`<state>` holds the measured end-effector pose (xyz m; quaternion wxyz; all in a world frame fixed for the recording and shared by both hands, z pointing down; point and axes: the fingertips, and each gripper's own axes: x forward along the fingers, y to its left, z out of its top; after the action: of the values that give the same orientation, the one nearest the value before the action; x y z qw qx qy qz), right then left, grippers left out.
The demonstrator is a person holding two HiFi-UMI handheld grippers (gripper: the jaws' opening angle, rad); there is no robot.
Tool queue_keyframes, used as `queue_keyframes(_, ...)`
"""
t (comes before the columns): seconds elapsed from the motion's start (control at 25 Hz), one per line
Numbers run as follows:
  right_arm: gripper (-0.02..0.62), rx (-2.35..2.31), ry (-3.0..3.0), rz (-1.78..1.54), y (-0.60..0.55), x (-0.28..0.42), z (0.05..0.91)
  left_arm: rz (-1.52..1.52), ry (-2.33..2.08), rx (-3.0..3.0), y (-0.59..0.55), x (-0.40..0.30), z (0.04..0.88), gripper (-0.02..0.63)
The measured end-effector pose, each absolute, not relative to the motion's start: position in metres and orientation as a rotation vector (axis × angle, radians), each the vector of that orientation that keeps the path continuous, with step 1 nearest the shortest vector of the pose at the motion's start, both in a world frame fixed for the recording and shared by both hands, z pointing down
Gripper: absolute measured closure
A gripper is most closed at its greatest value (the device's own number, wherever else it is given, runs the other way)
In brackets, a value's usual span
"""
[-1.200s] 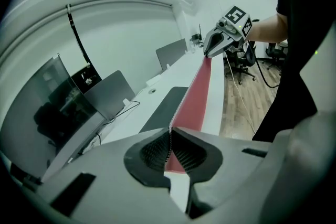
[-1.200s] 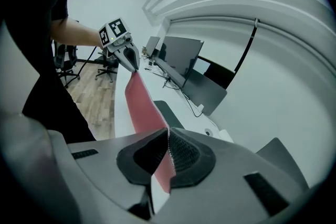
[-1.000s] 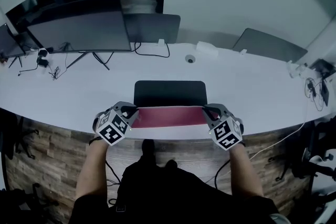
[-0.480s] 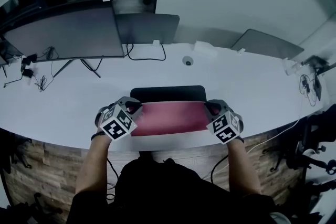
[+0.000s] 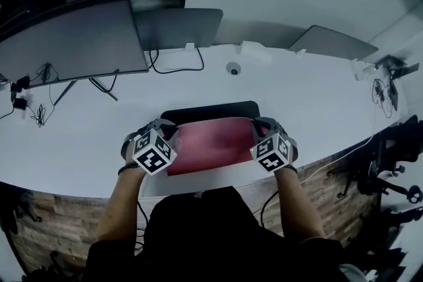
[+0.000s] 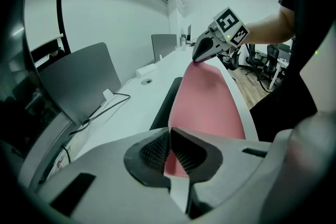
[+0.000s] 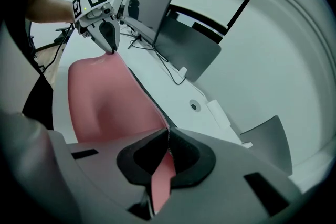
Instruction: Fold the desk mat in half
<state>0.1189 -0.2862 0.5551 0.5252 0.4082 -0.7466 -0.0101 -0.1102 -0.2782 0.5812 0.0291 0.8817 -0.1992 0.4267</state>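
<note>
Mat [image 5: 211, 142], red face up with black showing at its 12 o'clock, at the worktop's [image 5: 317, 109] near edge; left gripper [image 5: 169, 133] at its 9 o'clock, right gripper [image 5: 259, 129] at 3 o'clock. Left gripper view: fingers [image 6: 152, 152] pinch the mat's edge. Right gripper view: fingers [image 7: 184, 157] pinch it too.

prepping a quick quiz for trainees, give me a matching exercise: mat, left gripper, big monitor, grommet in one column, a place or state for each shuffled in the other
Things:
1. mat
2. left gripper
3. big monitor
4. grommet

Places or states:
A. stands at the far left of the desk
B. red face up, a black strip showing beyond it
C. set in the desk beyond the mat
D. shut on a mat corner

Pairs: 1-B, 2-D, 3-A, 4-C
</note>
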Motion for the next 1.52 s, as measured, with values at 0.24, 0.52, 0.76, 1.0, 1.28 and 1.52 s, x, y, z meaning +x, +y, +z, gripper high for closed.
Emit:
queue_keyframes(0.24, 0.58, 0.98, -1.783, 0.023, -0.3, 0.119, 0.575, 1.358, -0.572, 2.668, -0.291, -0.11, 0.597, 0.583)
queue_keyframes(0.52, 0.578, 0.918, -1.82, 0.065, -0.334, 0.123, 0.601, 1.432, -0.582, 2.567, -0.319, -0.109, 0.619, 0.583)
queue_keyframes(0.76, 0.578, 0.834, -1.847, 0.079, -0.358, 0.119, 0.627, 1.482, -0.606, 2.479, -0.339, -0.113, 0.642, 0.581)
queue_keyframes(1.0, 0.575, 0.756, -1.858, 0.098, -0.372, 0.117, 0.648, 1.485, -0.652, 2.418, -0.347, -0.116, 0.657, 0.581)
queue_keyframes(1.28, 0.568, 0.718, -1.852, 0.112, -0.379, 0.116, 0.659, 1.521, -0.65, 2.39, -0.351, -0.117, 0.668, 0.578)
queue_keyframes(1.52, 0.559, 0.73, -1.843, 0.115, -0.382, 0.116, 0.661, 1.532, -0.659, 2.377, -0.353, -0.117, 0.673, 0.575)
